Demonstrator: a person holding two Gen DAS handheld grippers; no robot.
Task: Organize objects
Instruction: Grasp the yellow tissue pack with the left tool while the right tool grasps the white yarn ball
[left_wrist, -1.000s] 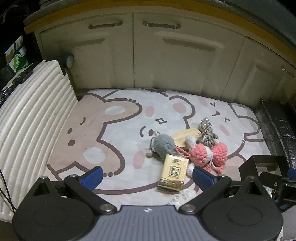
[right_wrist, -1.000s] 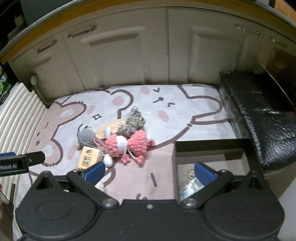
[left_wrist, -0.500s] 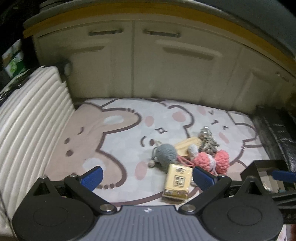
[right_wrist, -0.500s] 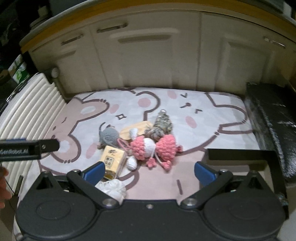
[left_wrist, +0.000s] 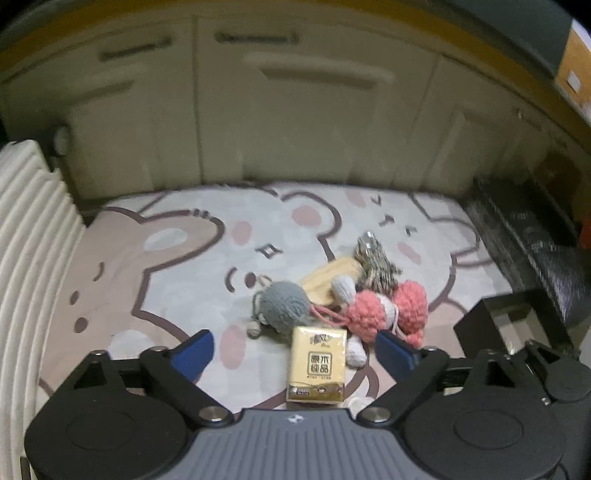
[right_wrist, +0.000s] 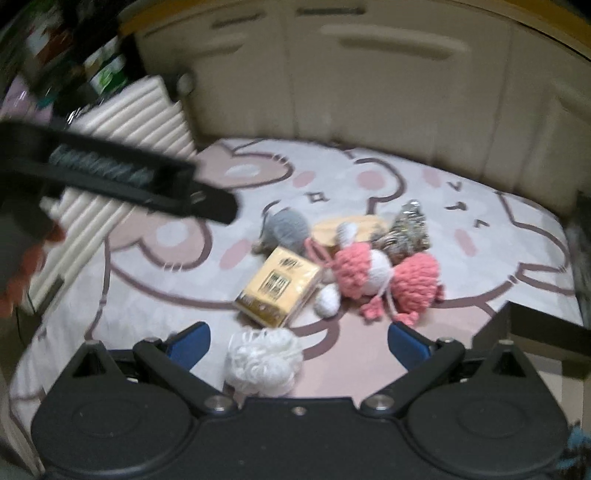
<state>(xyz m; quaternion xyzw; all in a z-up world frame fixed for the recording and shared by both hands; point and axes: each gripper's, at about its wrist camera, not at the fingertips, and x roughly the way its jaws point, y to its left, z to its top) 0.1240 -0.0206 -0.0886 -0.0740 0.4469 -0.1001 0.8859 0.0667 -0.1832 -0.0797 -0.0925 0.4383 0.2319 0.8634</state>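
Observation:
A small pile lies on the bear-print mat: a yellow tissue pack, a grey yarn ball, a pink and white crochet toy, a yellow pouch and a brown tassel charm. My left gripper is open and empty, just short of the tissue pack. In the right wrist view my right gripper is open and empty, with a white fluffy ball between its fingers, the tissue pack and pink toy beyond.
A black open box stands at the right of the mat, also at the right wrist view's right edge. Cream cabinet doors close the back. A ribbed white panel lines the left. The left tool's body crosses the right wrist view.
Both grippers swung: the left view shifted right toward the pile, the right gripper moved left from over the black box to the white ball. Both jaws stayed open.

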